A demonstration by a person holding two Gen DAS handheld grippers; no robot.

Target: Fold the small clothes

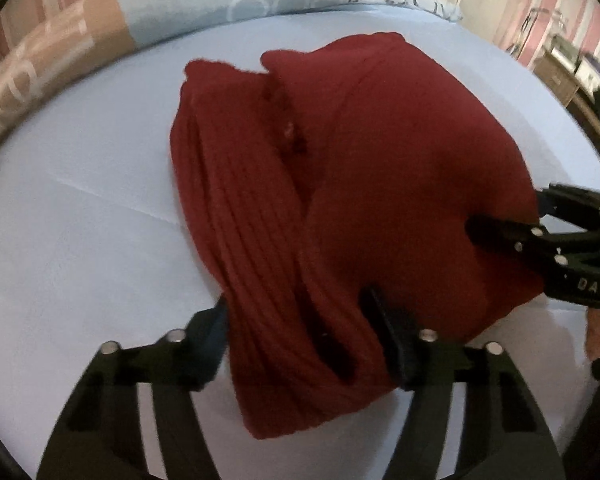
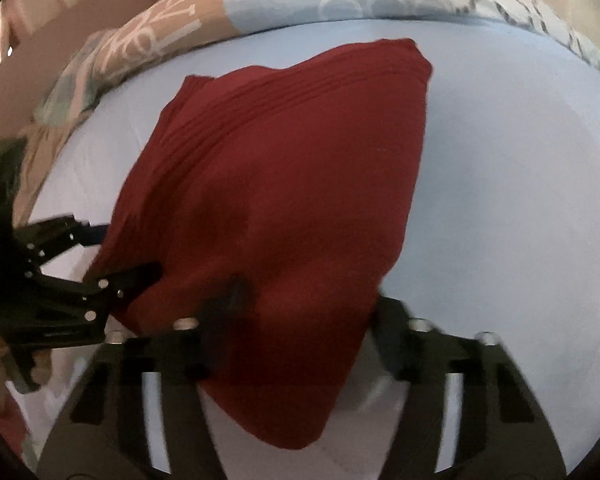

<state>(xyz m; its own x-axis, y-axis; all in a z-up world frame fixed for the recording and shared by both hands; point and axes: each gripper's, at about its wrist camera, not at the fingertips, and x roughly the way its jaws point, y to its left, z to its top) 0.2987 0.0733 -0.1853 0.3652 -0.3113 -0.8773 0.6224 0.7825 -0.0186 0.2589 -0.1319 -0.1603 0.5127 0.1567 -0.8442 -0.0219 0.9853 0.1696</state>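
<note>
A dark red ribbed garment (image 1: 380, 168) lies partly folded on a pale blue sheet (image 1: 80, 220). My left gripper (image 1: 298, 308) holds its near left edge: a bunched fold fills the gap between both fingers and hangs over the gripper's base. In the right wrist view the same garment (image 2: 292, 168) has its near corner between the fingers of my right gripper (image 2: 306, 300), which is shut on it, one finger lying on the cloth. Each gripper shows in the other's view: the right gripper (image 1: 508, 212) at the right edge, the left gripper (image 2: 130, 248) at the left edge.
A patterned quilt (image 1: 220, 4) in tan, blue and white runs along the far side of the bed (image 2: 500, 160). Striped pink walls and a piece of furniture (image 1: 560, 76) stand beyond at the right. A hand (image 1: 598, 332) shows behind the right gripper.
</note>
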